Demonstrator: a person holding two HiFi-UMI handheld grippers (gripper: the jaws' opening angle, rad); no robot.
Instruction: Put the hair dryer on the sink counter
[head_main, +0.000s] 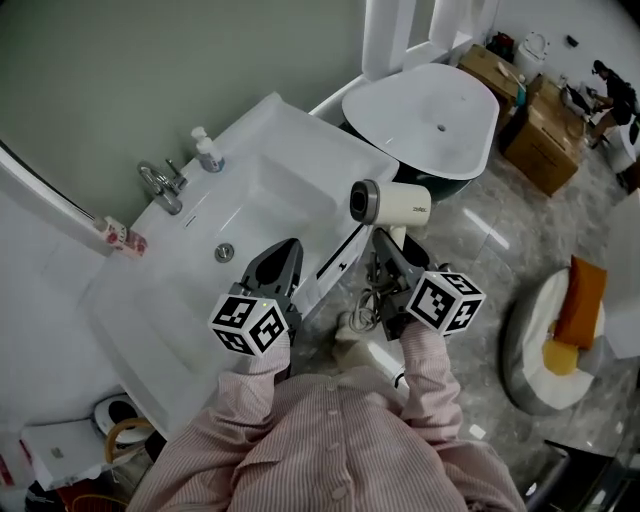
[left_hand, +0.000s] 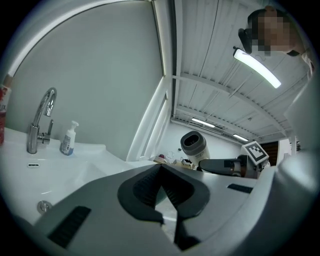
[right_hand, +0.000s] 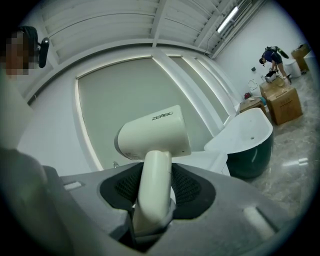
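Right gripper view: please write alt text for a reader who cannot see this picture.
The right gripper is shut on the handle of a cream hair dryer, whose body sits above the jaws in front of a grey-green wall. To the right are a white bathtub, cardboard boxes and a distant person bending over.

Your left gripper (head_main: 288, 250) points forward, roughly level. Its jaws meet at the tips with nothing between them. Your right gripper (head_main: 388, 240) points forward beside it, apart from the left. Its jaws are clamped on the handle of the hair dryer (head_main: 400, 203). Both forearms (head_main: 432, 365), in striped sleeves (head_main: 262, 368), reach out from your torso.
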